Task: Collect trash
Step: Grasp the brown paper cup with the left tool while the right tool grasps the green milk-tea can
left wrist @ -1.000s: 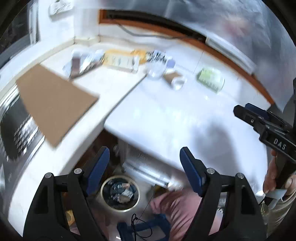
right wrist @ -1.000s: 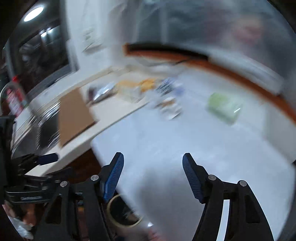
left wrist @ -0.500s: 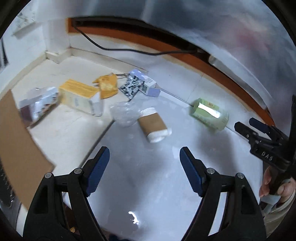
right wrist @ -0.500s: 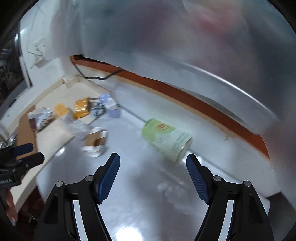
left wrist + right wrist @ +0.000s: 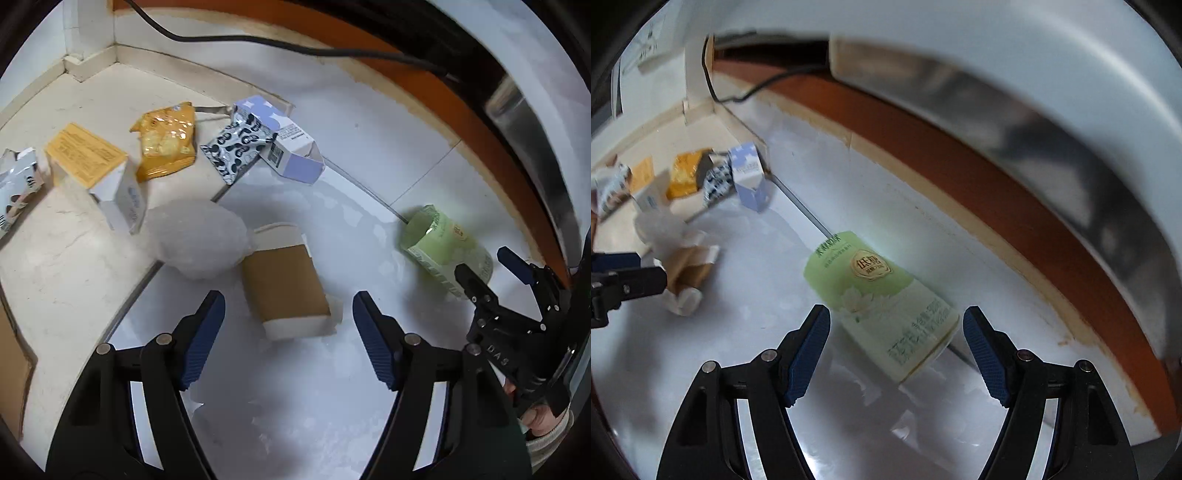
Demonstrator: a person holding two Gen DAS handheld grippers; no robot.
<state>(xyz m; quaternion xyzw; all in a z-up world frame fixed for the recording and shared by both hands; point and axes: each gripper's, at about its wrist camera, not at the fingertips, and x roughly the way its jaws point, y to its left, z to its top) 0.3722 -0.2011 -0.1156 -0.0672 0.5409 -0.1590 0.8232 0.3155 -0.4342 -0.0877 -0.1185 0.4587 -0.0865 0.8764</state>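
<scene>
Trash lies on a white counter. A brown-sleeved paper cup [image 5: 286,286] lies on its side just ahead of my open, empty left gripper [image 5: 288,328]. A crumpled clear plastic wrap [image 5: 197,236] touches its left side. A pale green drink carton [image 5: 879,302] lies on its side, its near end between the jaws of my open right gripper [image 5: 895,350], not touching. The carton [image 5: 447,247] and right gripper [image 5: 491,273] also show in the left wrist view. The cup [image 5: 689,275] and left gripper [image 5: 624,284] show at the left of the right wrist view.
Farther back lie a lilac milk carton [image 5: 284,144], a black-and-white patterned wrapper [image 5: 236,146], an orange snack bag [image 5: 166,138], a yellow-topped box [image 5: 98,173] and a silver wrapper [image 5: 16,186]. A black cable [image 5: 295,44] runs along the orange-trimmed wall. Brown cardboard [image 5: 11,369] lies at the left edge.
Both grippers have moved forward and down over the counter. The left has closed in on the paper cup, the right on the green carton. Both stay open.
</scene>
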